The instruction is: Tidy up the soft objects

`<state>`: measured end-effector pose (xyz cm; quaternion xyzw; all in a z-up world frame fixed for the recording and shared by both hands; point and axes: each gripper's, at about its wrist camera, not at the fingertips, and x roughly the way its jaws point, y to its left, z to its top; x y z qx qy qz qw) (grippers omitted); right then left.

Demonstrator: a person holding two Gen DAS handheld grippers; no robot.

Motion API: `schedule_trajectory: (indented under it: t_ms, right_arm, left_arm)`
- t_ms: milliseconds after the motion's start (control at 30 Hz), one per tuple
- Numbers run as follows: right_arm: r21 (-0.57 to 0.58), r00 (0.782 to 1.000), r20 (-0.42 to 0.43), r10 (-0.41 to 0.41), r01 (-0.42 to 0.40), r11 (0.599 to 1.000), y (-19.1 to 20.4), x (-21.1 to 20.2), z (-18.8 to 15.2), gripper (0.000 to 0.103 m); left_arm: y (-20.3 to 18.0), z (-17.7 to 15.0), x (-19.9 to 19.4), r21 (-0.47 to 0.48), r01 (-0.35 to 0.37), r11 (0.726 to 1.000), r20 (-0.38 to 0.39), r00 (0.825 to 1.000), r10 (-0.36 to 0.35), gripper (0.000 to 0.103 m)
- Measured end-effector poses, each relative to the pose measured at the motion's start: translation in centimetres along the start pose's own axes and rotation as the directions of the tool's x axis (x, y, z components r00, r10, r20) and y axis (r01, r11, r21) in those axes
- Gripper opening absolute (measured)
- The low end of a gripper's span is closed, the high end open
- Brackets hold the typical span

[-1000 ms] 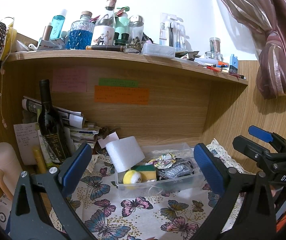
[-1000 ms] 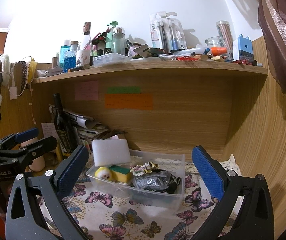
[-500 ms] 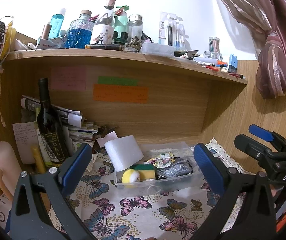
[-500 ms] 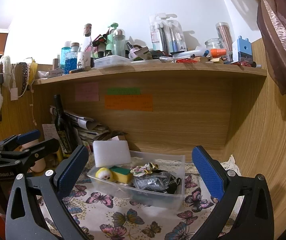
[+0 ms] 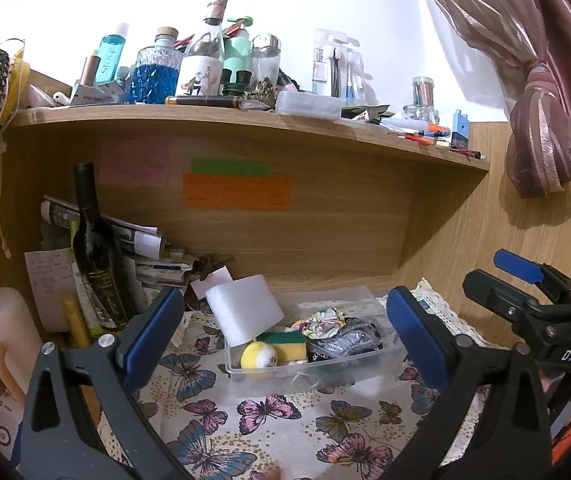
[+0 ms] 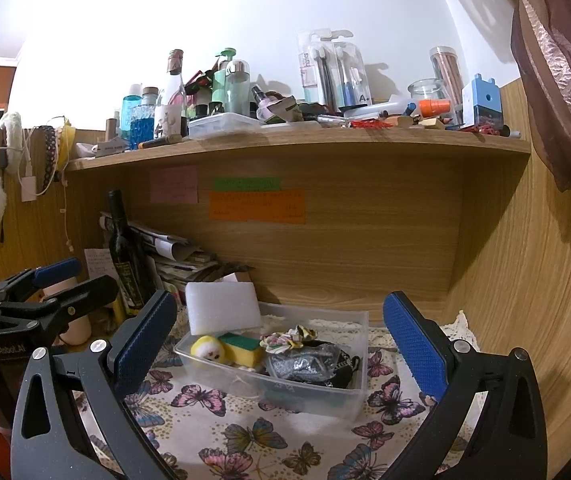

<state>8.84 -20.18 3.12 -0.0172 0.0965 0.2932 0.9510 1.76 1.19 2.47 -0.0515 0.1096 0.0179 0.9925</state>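
A clear plastic bin (image 5: 369,370) (image 6: 327,398) sits on the butterfly cloth. In it lie a white foam block (image 5: 245,312) (image 6: 223,308) leaning on the rim, a yellow plush ball (image 5: 258,354) (image 6: 207,349), a yellow-green sponge (image 5: 287,344) (image 6: 243,348), a floral scrunchie (image 5: 319,318) (image 6: 289,336) and a grey shiny pouch (image 5: 345,342) (image 6: 305,364). My left gripper (image 5: 281,336) is open and empty, in front of the bin. My right gripper (image 6: 279,344) is open and empty too, also in front of it. Each gripper shows in the other's view.
A dark wine bottle (image 5: 95,252) (image 6: 125,252), stacked papers (image 5: 145,256) and a pale cylinder (image 5: 9,332) stand at the left. A wooden shelf (image 5: 245,124) crowded with bottles hangs overhead. A wooden wall (image 6: 533,280) closes the right side.
Both grippers have drifted back slightly from the bin. Nothing was taken hold of or let go.
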Motion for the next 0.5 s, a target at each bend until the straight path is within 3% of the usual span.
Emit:
schedule_trajectory:
  t_ms: [500]
  right_arm:
    - [0.004,1.000,0.007,-0.007,0.007,1.000,-0.07,-0.28,0.04,0.103]
  left_arm:
    - [-0.22,-0.01,-0.11,0.004,0.011,1.000,0.000,1.000,-0.011,0.103]
